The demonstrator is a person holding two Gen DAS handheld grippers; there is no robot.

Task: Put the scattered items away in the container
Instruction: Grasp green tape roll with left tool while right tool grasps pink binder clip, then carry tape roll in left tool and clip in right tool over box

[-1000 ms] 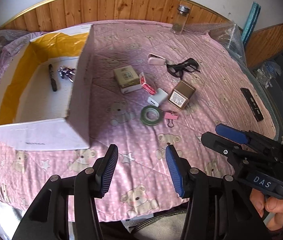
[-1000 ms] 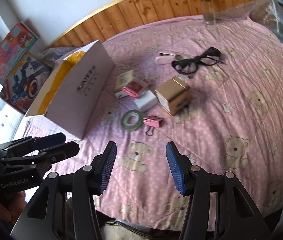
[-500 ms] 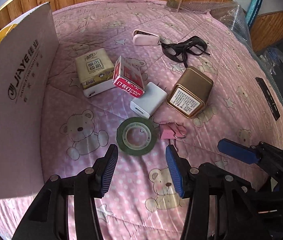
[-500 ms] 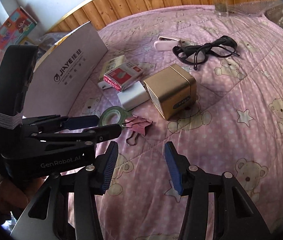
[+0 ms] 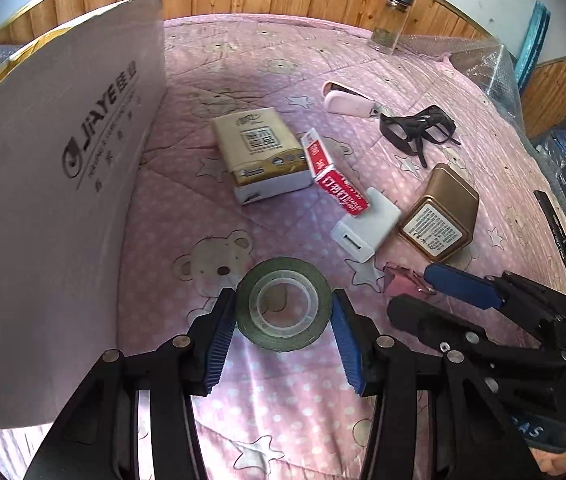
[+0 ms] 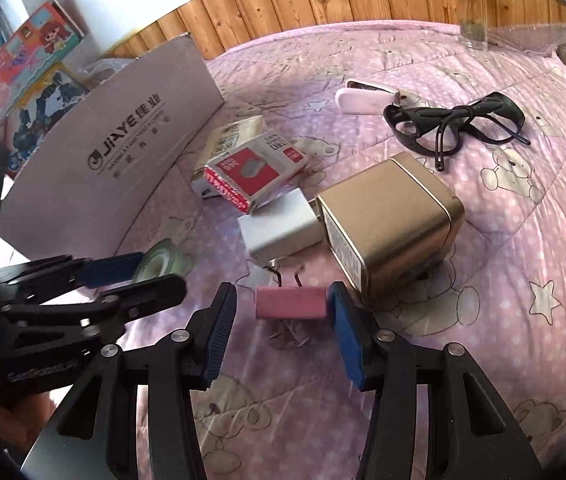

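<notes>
A dark green tape roll lies flat on the pink bear-print quilt, between the blue pads of my left gripper. The left gripper is open, its pads flanking the roll with thin gaps. A pink binder clip sits between the pads of my right gripper, which is open too; the right pad is at the clip's end, the left pad apart. The white cardboard box stands to the left, its inside hidden. In the right wrist view the left gripper brackets the tape roll.
Beyond the tape lie a tissue pack, a red packet, a white charger, a gold tin, black glasses and a pink stapler-like item. A glass jar stands by the wooden headboard.
Both grippers moved forward and down to the quilt. The left now straddles the tape roll, the right straddles the binder clip. Both stay open.
</notes>
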